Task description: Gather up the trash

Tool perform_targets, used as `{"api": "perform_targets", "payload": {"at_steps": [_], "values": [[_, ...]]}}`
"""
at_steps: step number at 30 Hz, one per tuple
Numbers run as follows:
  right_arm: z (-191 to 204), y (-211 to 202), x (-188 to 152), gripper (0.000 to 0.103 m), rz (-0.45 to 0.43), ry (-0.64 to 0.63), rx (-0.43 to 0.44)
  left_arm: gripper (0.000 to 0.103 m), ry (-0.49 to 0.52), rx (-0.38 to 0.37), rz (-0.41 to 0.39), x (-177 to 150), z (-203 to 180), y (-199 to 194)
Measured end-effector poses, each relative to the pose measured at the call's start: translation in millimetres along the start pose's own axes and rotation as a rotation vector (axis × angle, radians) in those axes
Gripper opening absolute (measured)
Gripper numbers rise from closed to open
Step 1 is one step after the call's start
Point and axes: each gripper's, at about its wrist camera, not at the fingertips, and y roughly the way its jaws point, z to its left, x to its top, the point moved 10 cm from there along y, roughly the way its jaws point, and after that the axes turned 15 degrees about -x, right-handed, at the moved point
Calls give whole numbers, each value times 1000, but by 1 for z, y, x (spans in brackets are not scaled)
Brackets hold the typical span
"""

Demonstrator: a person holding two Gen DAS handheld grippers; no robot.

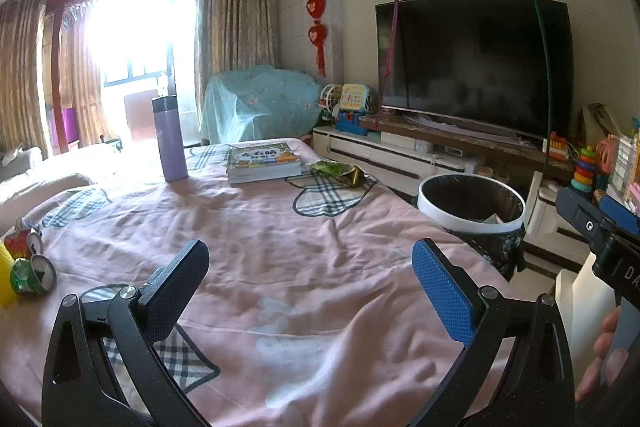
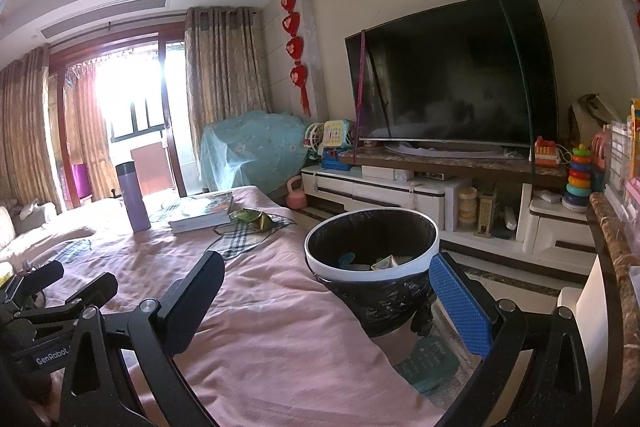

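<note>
Pink cloth on the table lies rumpled, so with both the left gripper (image 1: 310,291) and right gripper (image 2: 328,303) spread and empty, a reach for the green wrapper (image 1: 338,173) beyond the trash bin (image 1: 472,203) may snag fabric instead.

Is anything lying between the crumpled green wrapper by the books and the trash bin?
Nothing visible does. The green wrapper lies on the pink bedspread right of the books; only bare cloth runs from it to the bed edge, where the trash bin stands open. Both grippers are open, empty.
</note>
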Motion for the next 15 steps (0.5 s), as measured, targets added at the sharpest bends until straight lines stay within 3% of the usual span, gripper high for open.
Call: {"api": "perform_targets", "payload": {"at_steps": [15], "values": [[2,-1,0,103,0,2,5,103,1,-2,1,-1,1,0]]}}
